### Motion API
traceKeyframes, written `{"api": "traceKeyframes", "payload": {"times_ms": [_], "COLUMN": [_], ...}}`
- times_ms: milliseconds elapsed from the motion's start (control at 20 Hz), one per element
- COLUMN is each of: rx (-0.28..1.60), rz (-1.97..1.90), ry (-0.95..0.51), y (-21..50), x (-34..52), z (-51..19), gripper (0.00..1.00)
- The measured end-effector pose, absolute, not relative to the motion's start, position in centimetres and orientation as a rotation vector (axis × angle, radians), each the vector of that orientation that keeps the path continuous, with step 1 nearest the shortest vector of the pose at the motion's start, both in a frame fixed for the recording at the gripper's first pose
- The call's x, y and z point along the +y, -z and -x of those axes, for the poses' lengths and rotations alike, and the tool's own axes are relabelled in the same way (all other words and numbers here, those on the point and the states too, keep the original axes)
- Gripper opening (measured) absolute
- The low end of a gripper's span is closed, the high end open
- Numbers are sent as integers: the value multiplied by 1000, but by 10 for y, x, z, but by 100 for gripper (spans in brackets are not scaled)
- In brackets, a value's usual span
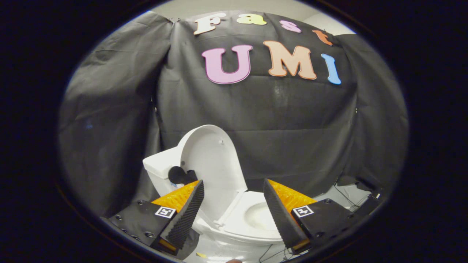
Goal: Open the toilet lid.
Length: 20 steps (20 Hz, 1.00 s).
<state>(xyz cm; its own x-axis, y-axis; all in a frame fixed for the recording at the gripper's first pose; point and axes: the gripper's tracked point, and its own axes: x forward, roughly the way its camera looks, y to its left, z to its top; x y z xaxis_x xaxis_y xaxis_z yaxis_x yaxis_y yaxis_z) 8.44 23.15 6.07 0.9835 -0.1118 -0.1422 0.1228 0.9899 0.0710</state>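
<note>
gripper (pixel 234 204) lower centre, fingers spread wide, holding nothing | toilet lid (pixel 210 160) centre-left, already upright against tank (pixel 159 170) | seat (pixel 256 219) down between fingers | advice: back off straight, avoid nudging lid.

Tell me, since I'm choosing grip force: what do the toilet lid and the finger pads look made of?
Toilet lid: smooth, glossy white, probably hard plastic, standing raised against the tank. Finger pads: matte black with fine ribs, likely rubber. The gripper is open, holding nothing.
</note>
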Motion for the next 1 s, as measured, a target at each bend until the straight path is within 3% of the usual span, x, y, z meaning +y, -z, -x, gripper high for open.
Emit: {"api": "traceKeyframes", "payload": {"times_ms": [600, 800, 1000], "rx": [110, 130, 144], "rz": [-64, -43, -34], "ry": [138, 209, 174], "y": [-50, -29, -11], "x": [129, 73, 62], "z": [-52, -26, -11], "gripper": [100, 100, 99]}}
